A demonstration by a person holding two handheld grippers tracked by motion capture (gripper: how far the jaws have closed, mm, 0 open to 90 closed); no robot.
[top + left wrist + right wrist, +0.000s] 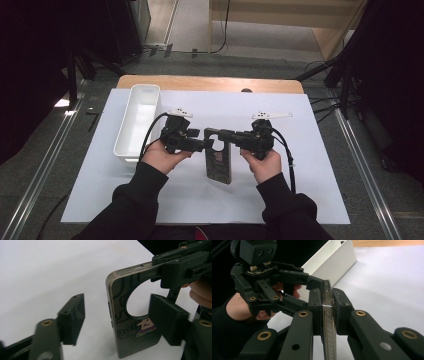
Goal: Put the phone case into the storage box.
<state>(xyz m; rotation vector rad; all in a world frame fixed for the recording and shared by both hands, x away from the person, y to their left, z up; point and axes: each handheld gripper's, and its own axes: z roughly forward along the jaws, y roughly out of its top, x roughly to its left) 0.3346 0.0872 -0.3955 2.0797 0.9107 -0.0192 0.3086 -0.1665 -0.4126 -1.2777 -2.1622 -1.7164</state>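
Note:
A dark phone case with a round cut-out and a small cartoon figure lies between my two hands over the white sheet. My right gripper is shut on its top end; in the right gripper view the jaws clamp the thin edge of the case. My left gripper is open. In its own view the left gripper has its jaws well apart, one on each side of the case, not pressing it. The right gripper shows there holding the case's upper corner.
A long white bin stands on the left of the white sheet, close behind my left hand, and its corner shows in the right gripper view. The wooden table edge runs along the back.

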